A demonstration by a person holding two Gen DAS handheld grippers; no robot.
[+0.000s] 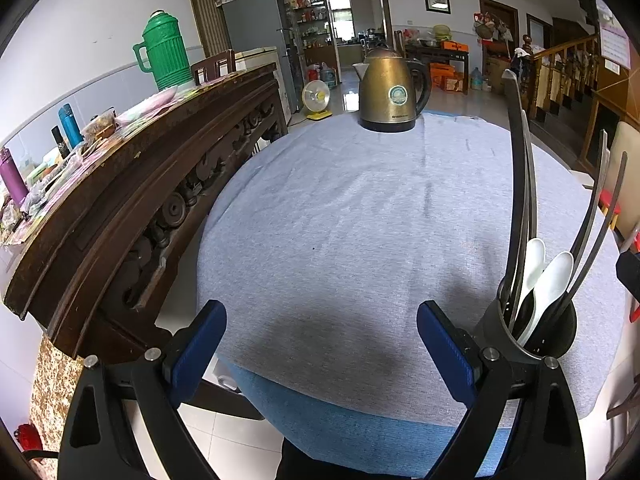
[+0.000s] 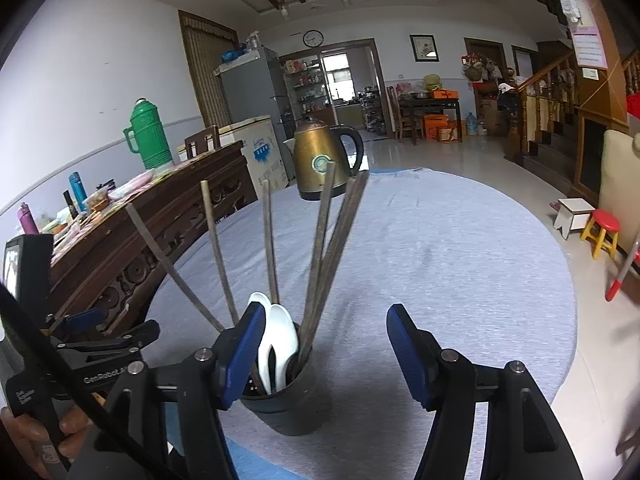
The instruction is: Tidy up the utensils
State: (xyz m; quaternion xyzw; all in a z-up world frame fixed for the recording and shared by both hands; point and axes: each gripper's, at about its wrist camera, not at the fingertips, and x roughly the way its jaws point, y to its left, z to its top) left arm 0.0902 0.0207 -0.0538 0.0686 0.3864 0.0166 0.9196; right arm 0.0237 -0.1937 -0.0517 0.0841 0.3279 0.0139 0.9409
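Left gripper (image 1: 322, 344) wide open, blue pads (image 1: 198, 354) spread apart and gripping nothing, angled forward and slightly down. Right gripper (image 2: 326, 354) open too, blue pads (image 2: 408, 354) parted and empty, level beside the left. Hand (image 2: 60, 436) wrapped round the left gripper's handle.

Grey cloth (image 1: 360, 220), white spoons (image 1: 554, 280), blk holder (image 2: 288, 408), brass-gold kettle (image 1: 390, 88)

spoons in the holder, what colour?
White. The spoons stand in the dark utensil holder among grey chopsticks; clearest in the right wrist view.
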